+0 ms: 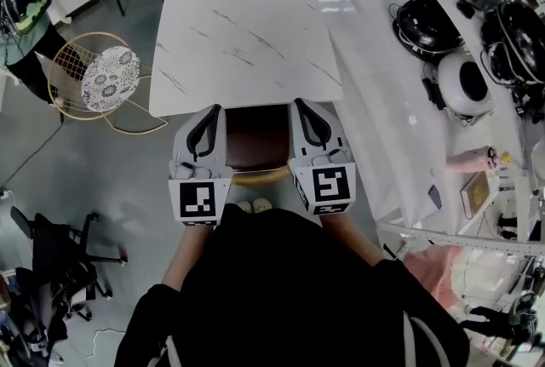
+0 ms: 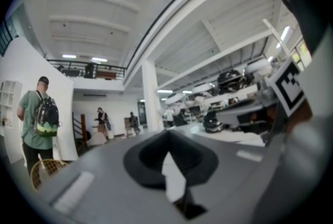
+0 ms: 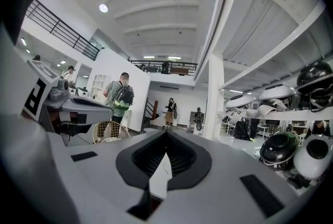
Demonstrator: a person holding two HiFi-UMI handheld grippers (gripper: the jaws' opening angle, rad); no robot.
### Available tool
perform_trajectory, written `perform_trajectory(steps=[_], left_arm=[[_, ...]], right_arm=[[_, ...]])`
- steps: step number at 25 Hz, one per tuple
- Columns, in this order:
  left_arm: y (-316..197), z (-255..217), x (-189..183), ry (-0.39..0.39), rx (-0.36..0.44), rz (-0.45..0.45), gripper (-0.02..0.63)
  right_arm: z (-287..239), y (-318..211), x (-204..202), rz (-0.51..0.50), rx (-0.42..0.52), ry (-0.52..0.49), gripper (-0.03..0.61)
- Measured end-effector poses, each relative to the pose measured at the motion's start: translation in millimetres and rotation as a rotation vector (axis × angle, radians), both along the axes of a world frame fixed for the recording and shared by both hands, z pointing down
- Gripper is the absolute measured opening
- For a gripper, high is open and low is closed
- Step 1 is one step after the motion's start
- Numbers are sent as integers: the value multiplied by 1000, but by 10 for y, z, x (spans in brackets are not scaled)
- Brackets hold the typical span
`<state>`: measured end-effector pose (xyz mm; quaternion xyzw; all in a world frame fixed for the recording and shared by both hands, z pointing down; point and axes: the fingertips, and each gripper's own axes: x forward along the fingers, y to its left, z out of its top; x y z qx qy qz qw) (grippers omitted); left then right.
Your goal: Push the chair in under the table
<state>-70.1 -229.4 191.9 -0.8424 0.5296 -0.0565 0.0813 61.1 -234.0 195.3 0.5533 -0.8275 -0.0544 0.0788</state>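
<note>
Left gripper (image 1: pixel 212 110) and right gripper (image 1: pixel 301 106) each have jaws pressed together on nothing. They flank the chair (image 1: pixel 255 140), whose brown seat lies partly under the marble counter (image 1: pixel 247 42). Pushing evenly on both sides should keep it square to the edge.

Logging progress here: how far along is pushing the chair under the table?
Well along: the chair has the front of its seat under the table edge, with only the rear and curved back showing. In hand: the left gripper and right gripper, both shut and empty, flank the seat. Left: perhaps a final nudge.
</note>
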Motion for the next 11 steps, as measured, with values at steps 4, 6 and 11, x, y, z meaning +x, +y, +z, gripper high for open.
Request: perform_trajectory(steps=[4,6,11], left_arm=[[6,34,-7,2,-11,-5,8],[-6,36,-1,8,-9,-8,8],[-10,41,36,32,-7,-12,9]], right_arm=[[32,3,-1,-5,-10,-4,20],[39,-6,-4,-10,-11,-5,20],[59,-13,12,-18,-15,-5,20]])
